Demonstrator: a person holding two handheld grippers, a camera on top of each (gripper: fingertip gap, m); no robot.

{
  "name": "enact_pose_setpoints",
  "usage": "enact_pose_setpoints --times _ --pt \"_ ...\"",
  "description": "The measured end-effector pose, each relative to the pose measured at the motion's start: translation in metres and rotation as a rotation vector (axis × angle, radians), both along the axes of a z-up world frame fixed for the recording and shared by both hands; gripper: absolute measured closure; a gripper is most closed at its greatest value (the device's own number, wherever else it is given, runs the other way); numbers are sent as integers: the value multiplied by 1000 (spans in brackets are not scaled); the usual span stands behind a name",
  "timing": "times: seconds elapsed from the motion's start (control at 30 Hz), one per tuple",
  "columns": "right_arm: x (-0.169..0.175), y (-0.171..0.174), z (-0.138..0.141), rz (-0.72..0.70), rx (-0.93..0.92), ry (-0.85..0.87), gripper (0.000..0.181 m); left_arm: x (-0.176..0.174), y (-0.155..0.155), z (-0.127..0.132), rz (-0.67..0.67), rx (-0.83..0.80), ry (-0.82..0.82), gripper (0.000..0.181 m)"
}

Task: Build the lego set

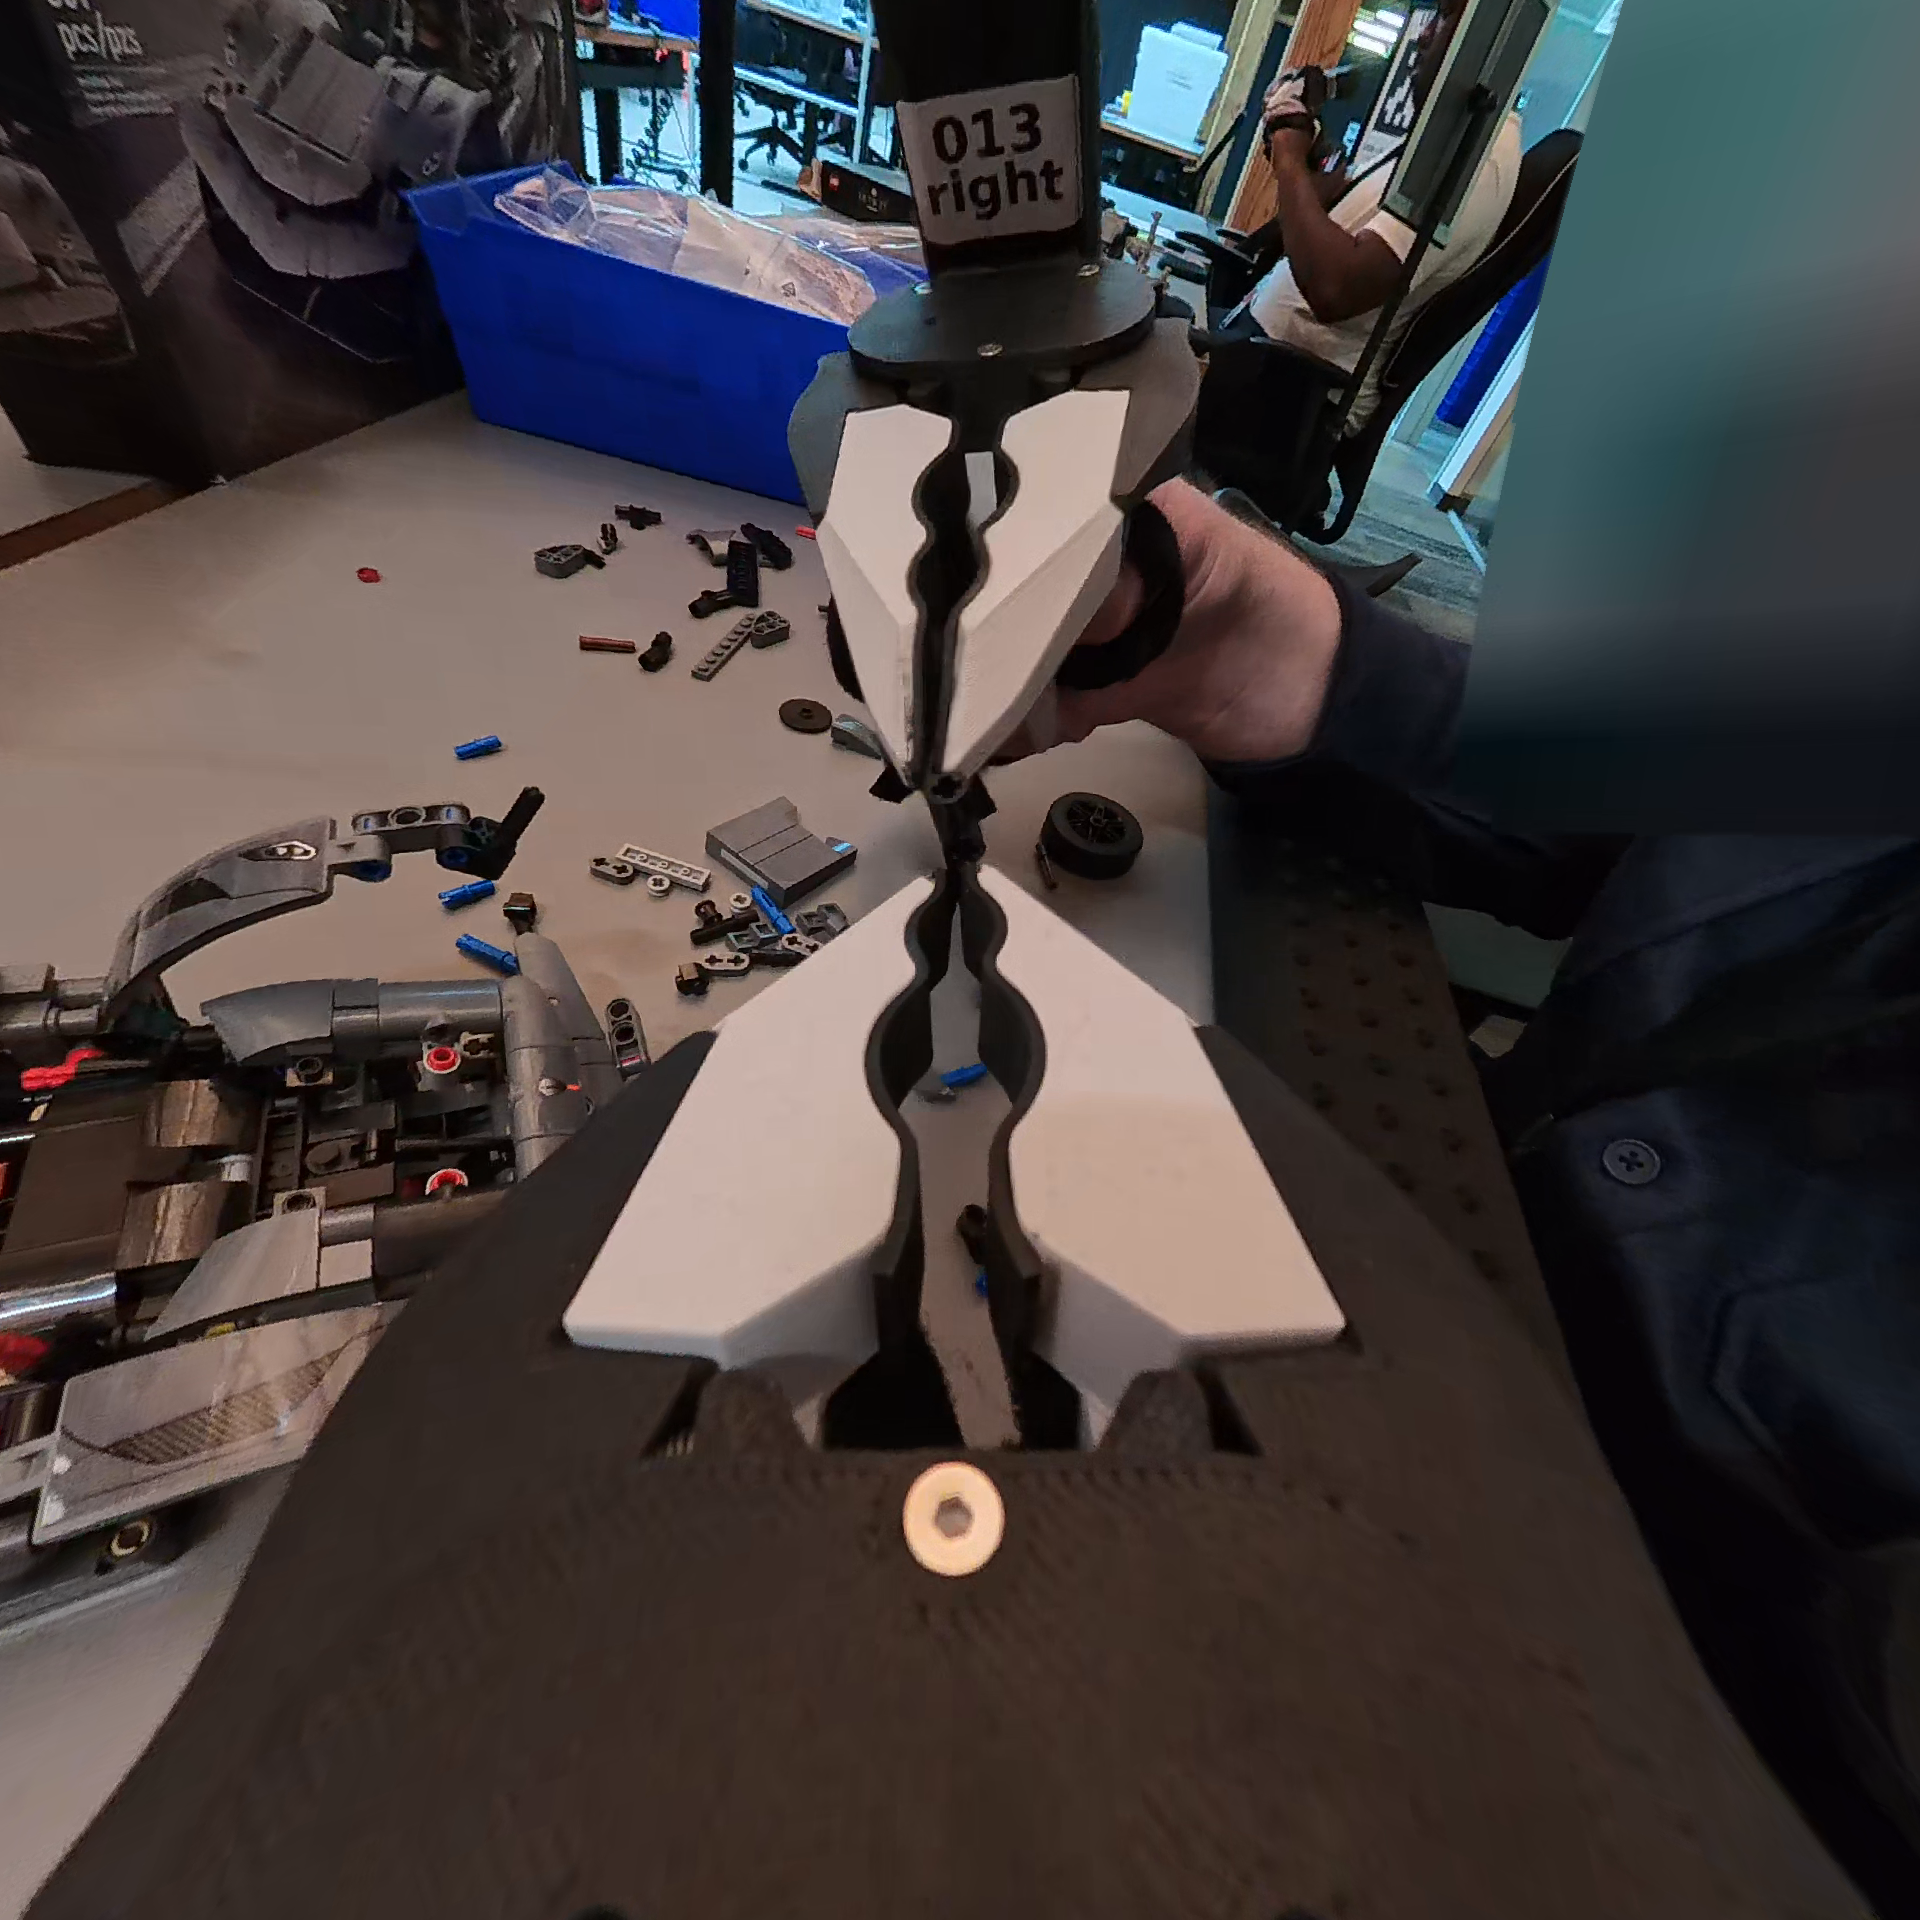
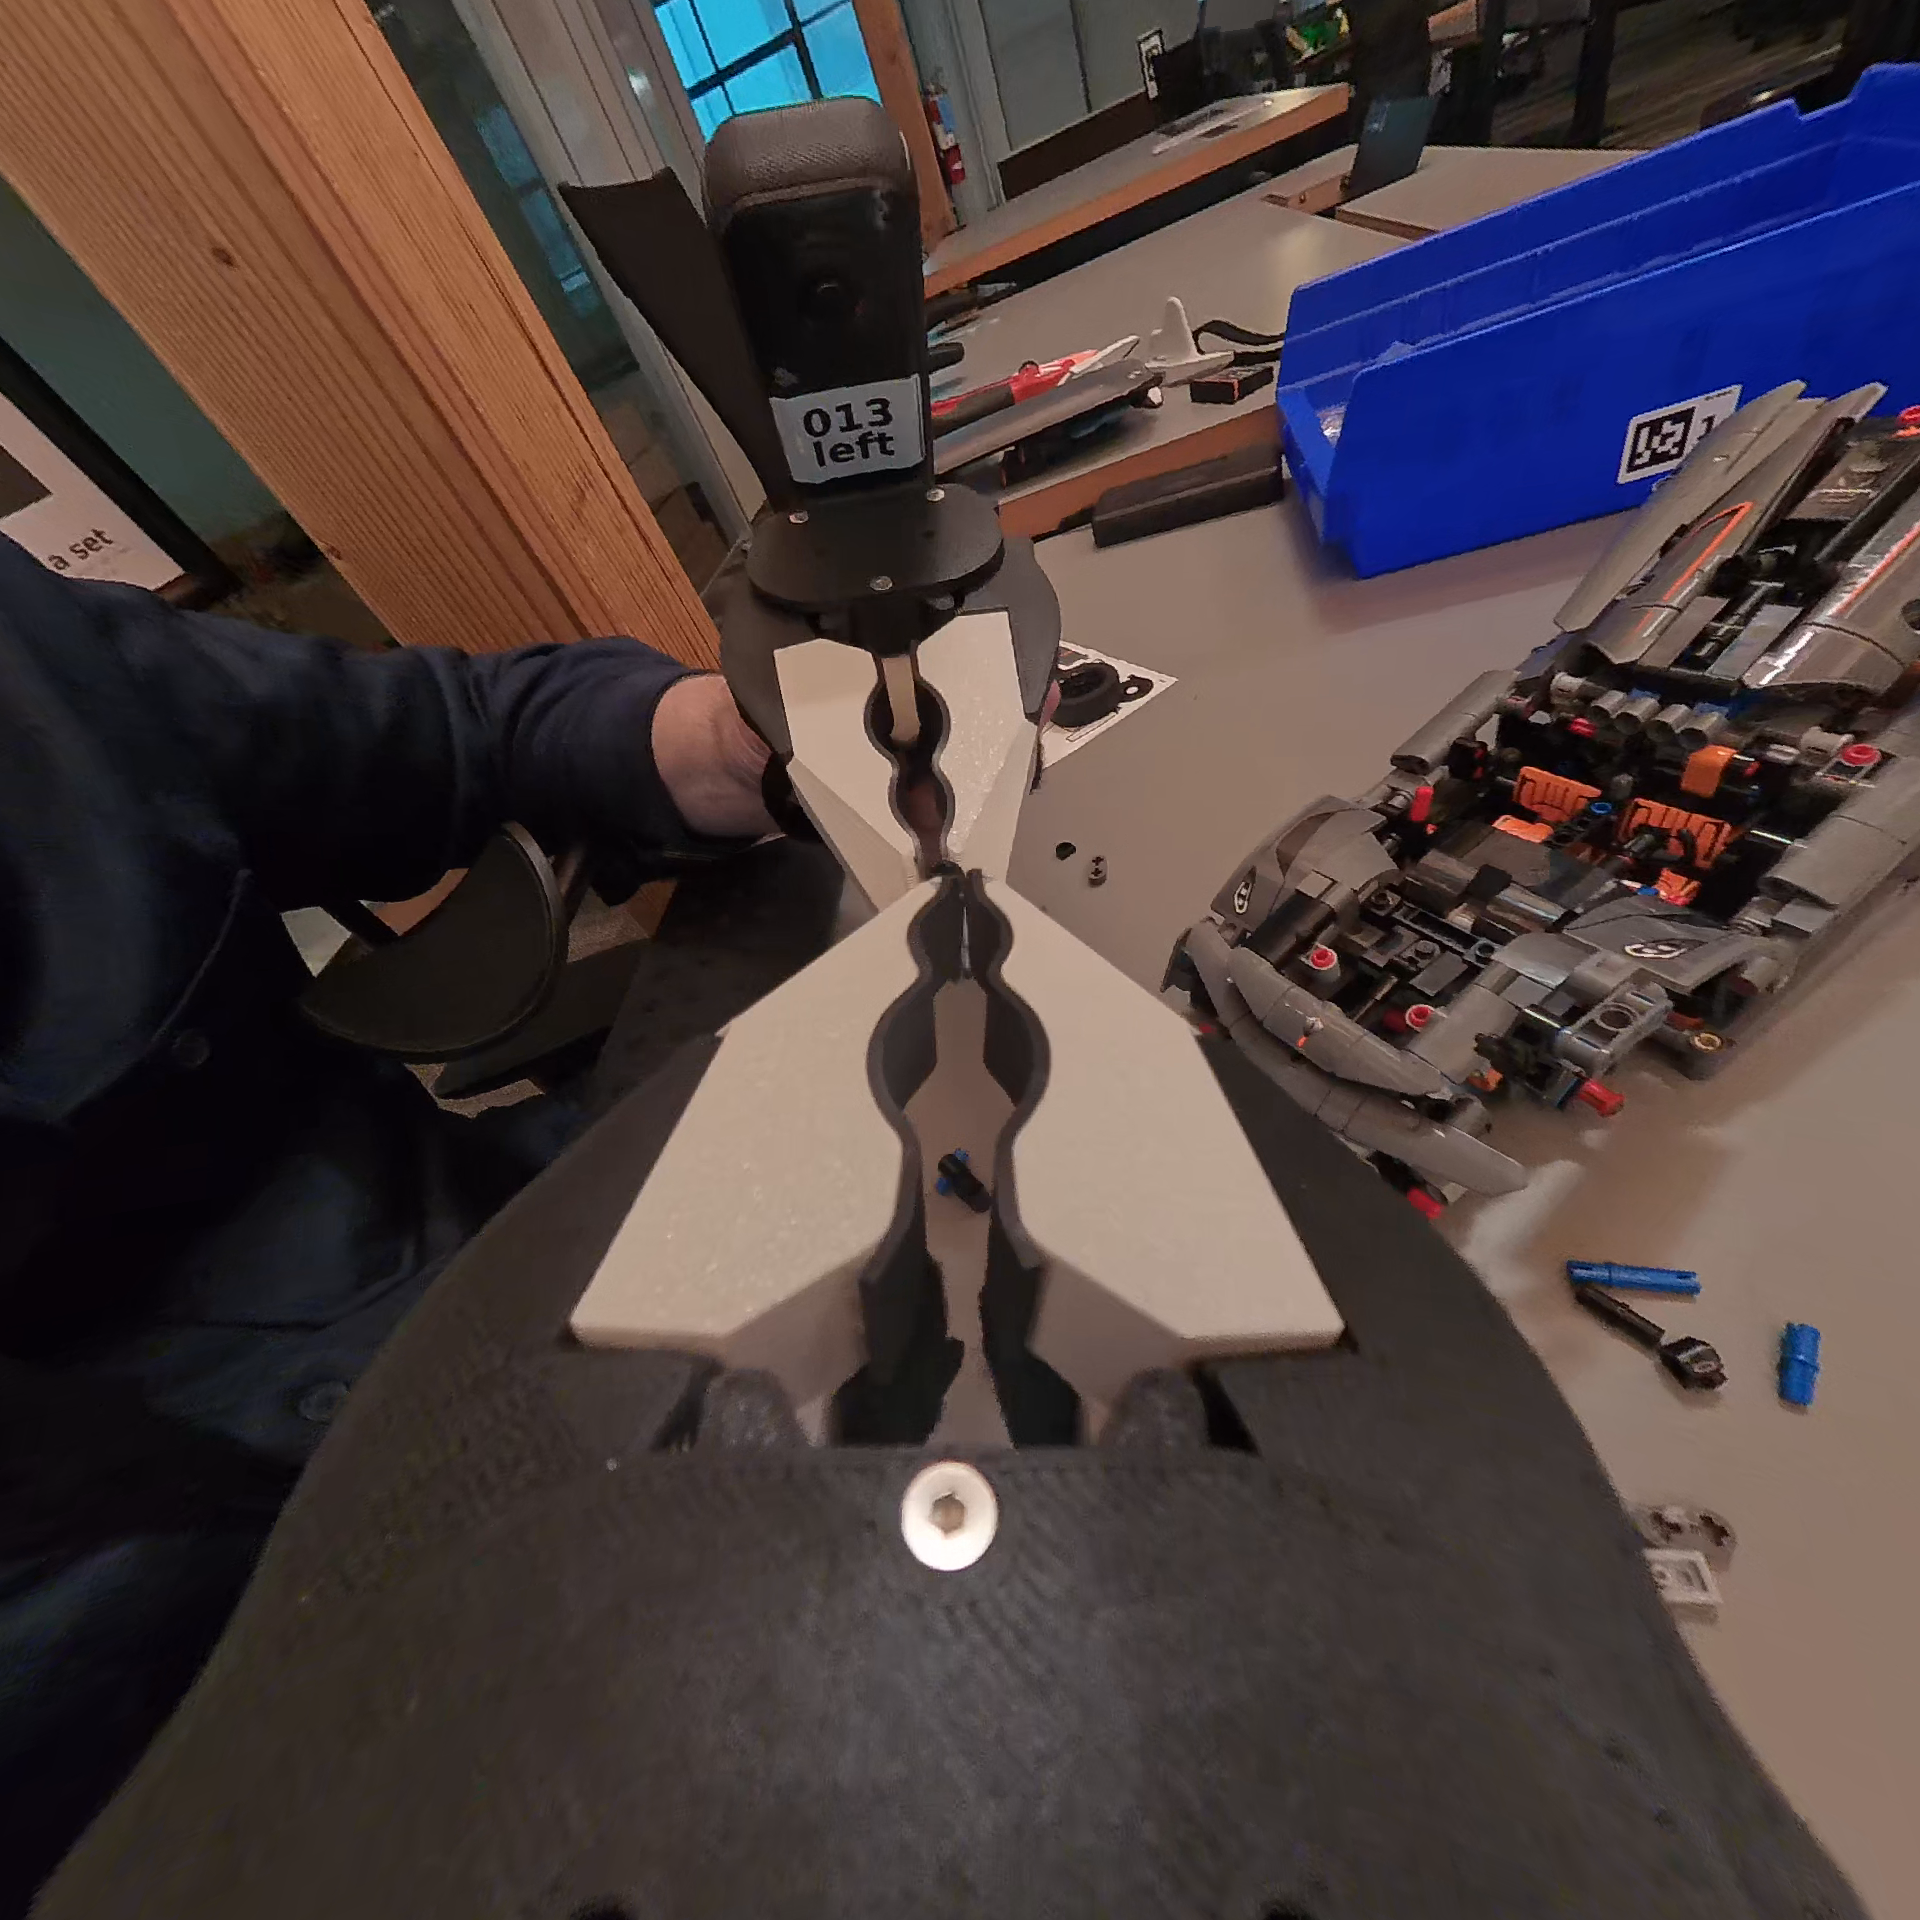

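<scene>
My left gripper (image 1: 951, 883) and my right gripper (image 2: 956, 883) meet tip to tip above the table's near edge. Both are shut on a small black Lego part (image 1: 958, 826) that spans the gap between them. I cannot tell whether it is one piece or two pieces joined. In the right wrist view it shows only as a thin dark sliver (image 2: 964, 930). The right gripper (image 1: 935, 774) points down at mine in the left wrist view, and the left gripper (image 2: 940, 862) faces the right wrist view. The grey, partly built Lego car (image 1: 312, 1091) (image 2: 1610, 883) lies on the table beside them.
Loose small pieces (image 1: 727, 914) and a black wheel (image 1: 1091, 836) are scattered on the grey table (image 1: 260, 675). A blue bin (image 1: 623, 332) (image 2: 1558, 364) and the set's box (image 1: 208, 208) stand behind. Blue pins (image 2: 1631, 1276) and a black axle (image 2: 1652, 1335) lie near the car. A person (image 1: 1351, 260) sits in the background. My two grippers' fingertips are within a few centimetres of each other.
</scene>
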State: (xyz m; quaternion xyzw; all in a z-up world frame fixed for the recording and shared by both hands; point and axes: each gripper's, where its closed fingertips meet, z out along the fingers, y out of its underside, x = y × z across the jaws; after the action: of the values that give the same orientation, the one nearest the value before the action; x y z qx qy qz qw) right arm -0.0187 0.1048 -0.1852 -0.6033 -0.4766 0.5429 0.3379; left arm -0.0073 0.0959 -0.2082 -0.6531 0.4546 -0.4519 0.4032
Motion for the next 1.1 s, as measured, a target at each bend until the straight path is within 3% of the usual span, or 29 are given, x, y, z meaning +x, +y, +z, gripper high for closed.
enact_pose_setpoints --times 0.43,0.53,0.7,0.83,0.93,1.1 --pt "4 4 3 14 -117 46 181 6 0 2 -21 -47 -23 181" --pt "8 9 5 -13 -105 57 181 6 0 -3 -24 -51 4 174" --pt "25 42 -20 -185 26 -109 181 -2 12 -22 41 45 169 164" --pt "34 53 -50 -240 208 -324 181 -12 23 -54 96 180 418 162" --pt "44 61 -70 -260 320 -465 181 -18 35 -72 135 332 588 163" --pt "36 56 -84 -204 461 -509 181 -29 49 -99 129 486 814 172"
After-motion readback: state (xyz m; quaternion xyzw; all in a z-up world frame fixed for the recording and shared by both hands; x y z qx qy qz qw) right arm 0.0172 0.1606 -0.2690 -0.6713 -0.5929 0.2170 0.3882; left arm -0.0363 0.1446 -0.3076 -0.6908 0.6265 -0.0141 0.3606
